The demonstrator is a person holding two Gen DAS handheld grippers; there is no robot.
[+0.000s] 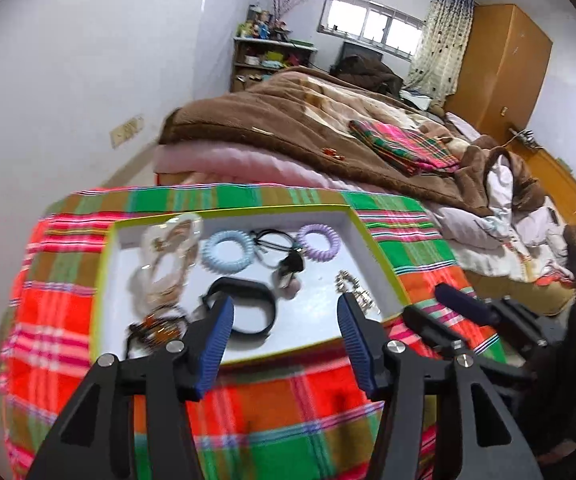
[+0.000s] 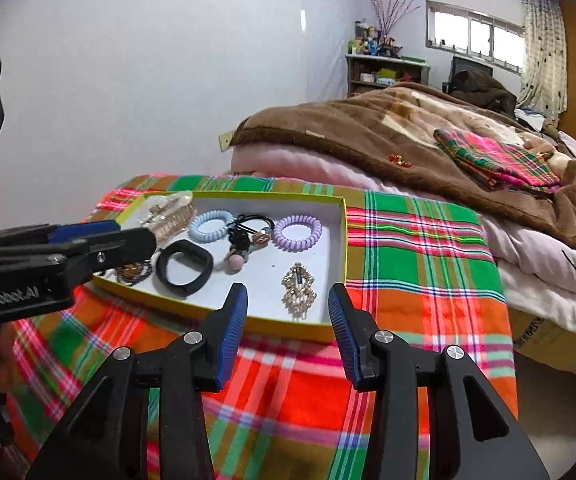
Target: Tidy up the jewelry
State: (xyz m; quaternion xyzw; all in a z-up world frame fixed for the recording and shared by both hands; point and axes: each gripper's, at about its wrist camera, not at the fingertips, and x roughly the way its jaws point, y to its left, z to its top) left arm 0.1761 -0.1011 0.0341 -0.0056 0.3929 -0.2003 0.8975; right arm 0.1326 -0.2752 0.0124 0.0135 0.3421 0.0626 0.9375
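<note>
A shallow yellow-rimmed tray (image 1: pixel 228 213) (image 2: pixel 343 240) sits on a plaid cloth. It holds a clear hair claw (image 1: pixel 172 248), a blue spiral tie (image 2: pixel 196 230), black elastic ties (image 2: pixel 248 224), a purple spiral tie (image 2: pixel 315 236), a black band (image 1: pixel 240 285) (image 2: pixel 180 290), a beaded bracelet (image 2: pixel 132 272) and a gold rhinestone clip (image 2: pixel 297 292) (image 1: pixel 347 282). My left gripper (image 1: pixel 286 304) hovers open above the tray's near edge, in line with the black band, holding nothing. To its right, my right gripper (image 2: pixel 288 292) is open and empty, with the gold clip just beyond its tips.
The plaid cloth (image 2: pixel 407 264) covers a raised surface beside a bed heaped with a brown blanket (image 1: pixel 288 120) and a folded plaid cloth (image 1: pixel 403 146). A white wall stands to the left. Shelves (image 2: pixel 383 72) and a wooden wardrobe (image 1: pixel 499 68) are far behind.
</note>
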